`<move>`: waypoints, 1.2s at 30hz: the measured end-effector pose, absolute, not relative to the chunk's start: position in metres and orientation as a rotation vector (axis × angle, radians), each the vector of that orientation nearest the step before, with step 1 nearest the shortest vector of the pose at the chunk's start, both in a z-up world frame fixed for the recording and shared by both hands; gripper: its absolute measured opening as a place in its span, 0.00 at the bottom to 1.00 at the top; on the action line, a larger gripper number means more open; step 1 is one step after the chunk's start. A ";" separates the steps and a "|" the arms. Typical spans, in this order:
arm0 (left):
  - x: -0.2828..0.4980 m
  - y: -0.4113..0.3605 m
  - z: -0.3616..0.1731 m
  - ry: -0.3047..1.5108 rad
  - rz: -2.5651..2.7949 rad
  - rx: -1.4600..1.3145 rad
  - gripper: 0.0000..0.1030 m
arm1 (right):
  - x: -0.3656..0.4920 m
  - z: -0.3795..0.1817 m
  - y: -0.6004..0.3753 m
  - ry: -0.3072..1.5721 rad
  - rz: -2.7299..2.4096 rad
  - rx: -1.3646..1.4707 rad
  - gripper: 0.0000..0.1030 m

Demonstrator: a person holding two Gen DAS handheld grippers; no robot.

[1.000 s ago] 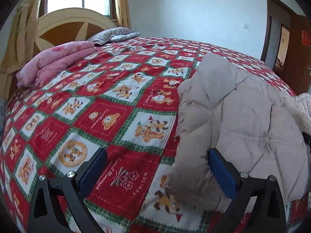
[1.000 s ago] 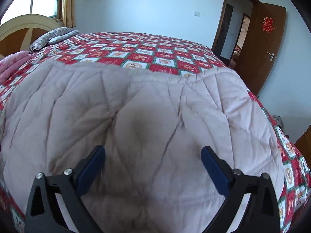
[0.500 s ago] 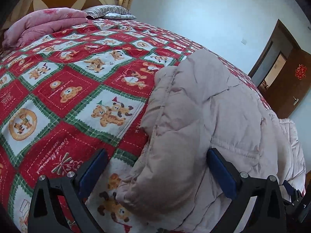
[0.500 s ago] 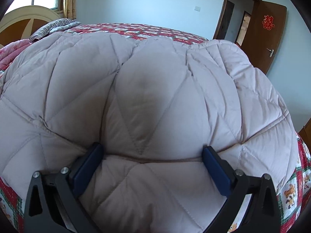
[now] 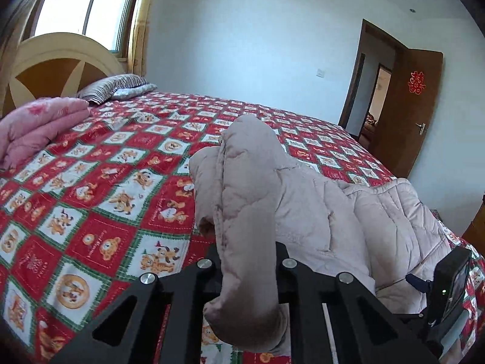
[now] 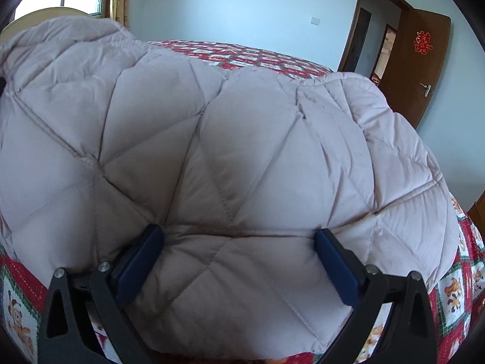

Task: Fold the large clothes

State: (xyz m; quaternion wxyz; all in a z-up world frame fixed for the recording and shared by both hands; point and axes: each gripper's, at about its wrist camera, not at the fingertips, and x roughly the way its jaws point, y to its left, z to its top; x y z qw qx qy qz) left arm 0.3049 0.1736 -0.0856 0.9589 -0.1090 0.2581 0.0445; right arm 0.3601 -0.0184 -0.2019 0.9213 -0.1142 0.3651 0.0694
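A pale beige quilted coat (image 5: 315, 200) lies across the near right part of the bed. My left gripper (image 5: 247, 251) has its jaws closing on a bunched fold at the coat's left edge; the fabric is pinched between them and hangs raised above the bedspread. In the right wrist view the coat (image 6: 242, 115) fills nearly the whole picture. My right gripper (image 6: 239, 236) stands open and wide, its blue pads (image 6: 142, 261) pushed against the coat's near edge, with puffy fabric bulging between them but not squeezed.
The bed carries a red, green and white cartoon-patterned bedspread (image 5: 91, 212). A folded pink quilt (image 5: 39, 124) and striped pillows (image 5: 118, 88) lie by the headboard (image 5: 60, 60) at the far left. A brown door (image 5: 415, 106) stands open at the right.
My left gripper went from wide open to pinching the coat's left edge and rose with it. The right gripper pushed closer into the coat, which now bulges higher between its fingers.
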 end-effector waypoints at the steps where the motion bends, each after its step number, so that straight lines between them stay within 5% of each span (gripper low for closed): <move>1: 0.296 0.178 -0.081 0.512 0.100 -0.221 0.13 | 0.357 -0.202 -0.010 0.750 0.162 -0.233 0.99; 10: 0.267 0.188 -0.024 0.452 0.146 -0.050 0.13 | 0.310 -0.185 0.042 0.719 0.426 -0.262 0.98; 19: 0.295 0.065 -0.002 0.327 -0.099 0.227 0.11 | 0.315 -0.140 -0.089 0.649 0.138 -0.137 1.00; 36: 0.367 -0.120 -0.103 0.477 -0.351 0.467 0.12 | 0.325 -0.159 -0.219 0.736 -0.089 0.007 1.00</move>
